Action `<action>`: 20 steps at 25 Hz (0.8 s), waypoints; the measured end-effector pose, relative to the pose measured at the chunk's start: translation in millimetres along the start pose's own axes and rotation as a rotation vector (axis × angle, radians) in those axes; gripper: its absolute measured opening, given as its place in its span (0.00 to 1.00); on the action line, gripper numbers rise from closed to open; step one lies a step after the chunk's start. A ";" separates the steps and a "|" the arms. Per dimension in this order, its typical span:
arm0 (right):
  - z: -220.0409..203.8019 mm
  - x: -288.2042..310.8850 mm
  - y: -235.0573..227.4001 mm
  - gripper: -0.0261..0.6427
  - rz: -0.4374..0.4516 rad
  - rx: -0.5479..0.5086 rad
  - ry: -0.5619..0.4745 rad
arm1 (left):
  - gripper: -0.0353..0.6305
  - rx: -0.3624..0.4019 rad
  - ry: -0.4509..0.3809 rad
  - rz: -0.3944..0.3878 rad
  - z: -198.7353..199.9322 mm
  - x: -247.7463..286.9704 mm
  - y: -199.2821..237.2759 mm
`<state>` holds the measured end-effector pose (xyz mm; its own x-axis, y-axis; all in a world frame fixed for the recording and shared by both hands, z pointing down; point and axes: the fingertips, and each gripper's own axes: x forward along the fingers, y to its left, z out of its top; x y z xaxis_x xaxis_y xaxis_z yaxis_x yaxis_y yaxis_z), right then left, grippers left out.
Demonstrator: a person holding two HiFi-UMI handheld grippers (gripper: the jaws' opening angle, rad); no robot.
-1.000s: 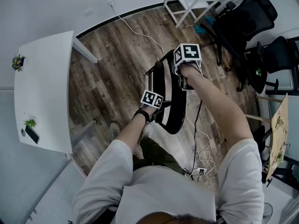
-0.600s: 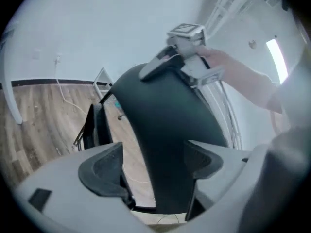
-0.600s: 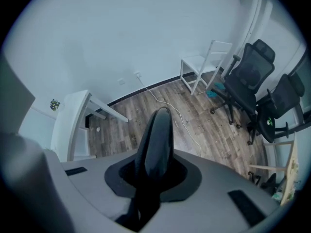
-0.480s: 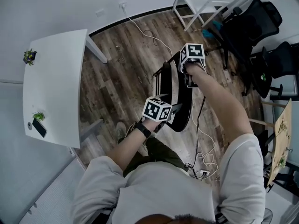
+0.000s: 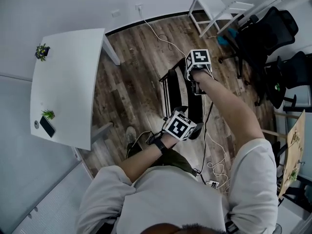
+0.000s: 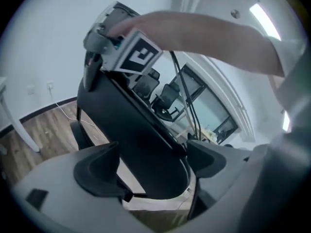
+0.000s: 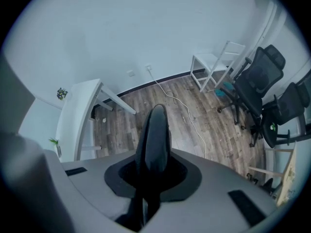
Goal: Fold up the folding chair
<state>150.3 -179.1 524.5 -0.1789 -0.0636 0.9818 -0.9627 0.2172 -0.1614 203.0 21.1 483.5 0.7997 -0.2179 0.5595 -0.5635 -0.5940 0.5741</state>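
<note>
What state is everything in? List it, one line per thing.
folding chair: folded nearly flat, standing upright
right gripper: shut on the chair's top edge
left gripper: jaws opening, chair between them, not gripped
phone: lying flat on the white table, screen dark
</note>
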 end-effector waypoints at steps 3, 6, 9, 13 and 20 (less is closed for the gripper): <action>-5.4 0.6 18.8 0.14 0.007 0.002 0.016 | 0.70 0.026 0.023 0.052 -12.9 -2.8 -6.0; -8.4 1.7 34.9 0.15 0.008 0.019 0.023 | 0.70 0.064 0.069 0.071 -35.8 -4.4 -12.7; -7.9 2.7 44.2 0.15 -0.002 0.041 0.020 | 0.71 0.142 0.089 0.163 -47.7 -5.4 -7.2; -7.9 2.5 50.8 0.15 -0.013 0.064 0.011 | 0.76 0.303 0.108 0.336 -57.2 -2.8 -0.6; -12.3 1.7 55.8 0.15 -0.021 0.102 0.023 | 0.70 0.301 0.118 0.334 -67.7 -19.2 6.6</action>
<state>98.8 -155.1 518.5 -0.1549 -0.0447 0.9869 -0.9821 0.1155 -0.1489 169.9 73.8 517.0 0.5456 -0.3559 0.7587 -0.6867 -0.7088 0.1613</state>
